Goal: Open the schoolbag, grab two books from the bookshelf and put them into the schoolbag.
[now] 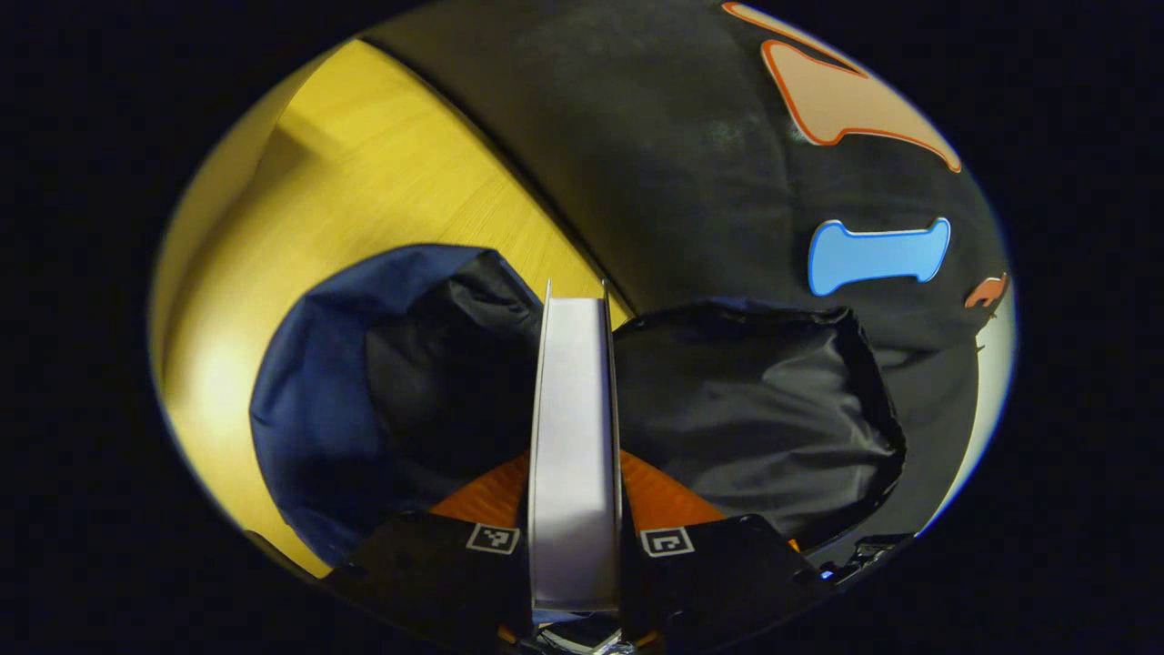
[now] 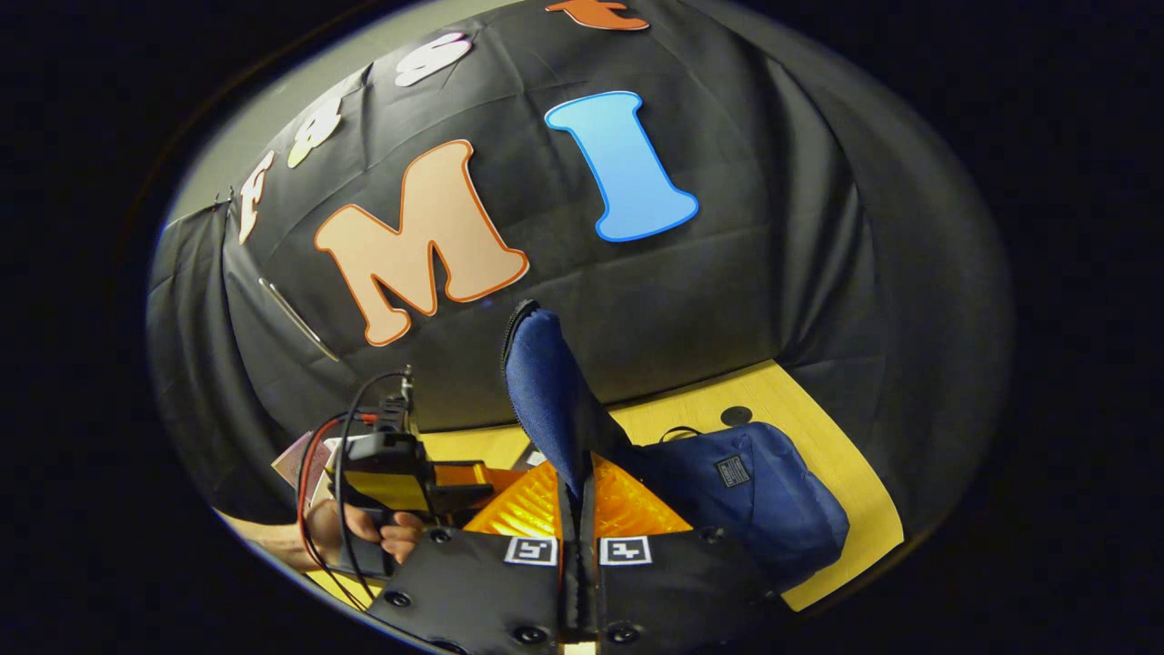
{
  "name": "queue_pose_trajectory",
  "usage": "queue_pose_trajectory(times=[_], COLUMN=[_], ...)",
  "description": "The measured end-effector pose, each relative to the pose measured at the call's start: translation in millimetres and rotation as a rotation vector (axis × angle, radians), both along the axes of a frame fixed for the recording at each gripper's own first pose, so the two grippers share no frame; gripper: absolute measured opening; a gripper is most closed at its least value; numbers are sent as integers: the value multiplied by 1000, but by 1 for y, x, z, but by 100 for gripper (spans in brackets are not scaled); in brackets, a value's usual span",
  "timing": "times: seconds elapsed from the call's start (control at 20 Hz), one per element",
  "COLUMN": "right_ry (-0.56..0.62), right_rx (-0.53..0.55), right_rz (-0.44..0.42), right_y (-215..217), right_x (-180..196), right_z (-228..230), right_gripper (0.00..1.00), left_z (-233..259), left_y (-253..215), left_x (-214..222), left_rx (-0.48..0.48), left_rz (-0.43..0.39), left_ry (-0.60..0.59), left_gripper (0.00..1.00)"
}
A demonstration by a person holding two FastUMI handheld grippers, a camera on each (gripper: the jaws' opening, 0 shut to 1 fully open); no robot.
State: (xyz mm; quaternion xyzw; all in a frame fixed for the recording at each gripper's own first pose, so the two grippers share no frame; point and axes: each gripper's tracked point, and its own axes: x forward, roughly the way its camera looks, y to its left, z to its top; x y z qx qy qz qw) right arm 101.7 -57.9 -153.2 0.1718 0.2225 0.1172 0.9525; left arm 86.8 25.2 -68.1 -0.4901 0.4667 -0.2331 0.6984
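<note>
Between my left gripper's (image 1: pixel 575 546) closed-in jaws I hold a book (image 1: pixel 573 437) upright by its edge, both fingers pressing its covers. Just beyond it gapes the schoolbag (image 1: pixel 364 382), blue outside and black-lined inside, lying on the yellow table (image 1: pixel 382 173) near its far edge, where the black cloth wall (image 1: pixel 673 155) begins. At my right gripper (image 2: pixel 578 546) the jaws are nearly closed, pinching a blue flap of the schoolbag (image 2: pixel 546 382) and lifting it upright; the bag's body (image 2: pixel 755 491) rests on the table toward its right edge (image 2: pixel 855 491). Farther left, a hand (image 2: pixel 364 532) grips the other gripper's handle (image 2: pixel 391 473), red and black cables looping over it.
</note>
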Motion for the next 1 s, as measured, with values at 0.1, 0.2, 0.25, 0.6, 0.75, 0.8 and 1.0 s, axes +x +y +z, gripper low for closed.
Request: queue_pose_trajectory(times=[0.1, 0.2, 0.25, 0.6, 0.75, 0.8, 1.0], right_ry=[0, 1, 3, 8, 11, 10, 15], right_rx=[6, 13, 17, 22, 25, 23, 13], right_rz=[0, -3, -5, -16, -20, -21, -21], right_y=[-1, -1, -2, -4, -3, -4, -3], right_x=[-2, -2, -1, 0, 0, 2, 1], right_z=[2, 1, 1, 1, 0, 1, -2], right_gripper=[1, 4, 1, 3, 3, 3, 3], left_z=[2, 8, 11, 6, -28, -33, -33], left_y=[1, 1, 1, -8, 12, 17, 33], left_x=[0, 0, 1, 2, -5, -7, -6], left_rx=[-14, -38, -41, 26, 280, 353, 582], left_rz=[5, 22, 20, -46, -124, -147, -200], left_ry=[31, 57, 64, 77, 91, 82, -32], left_gripper=[34, 36, 34, 35, 69, 71, 82])
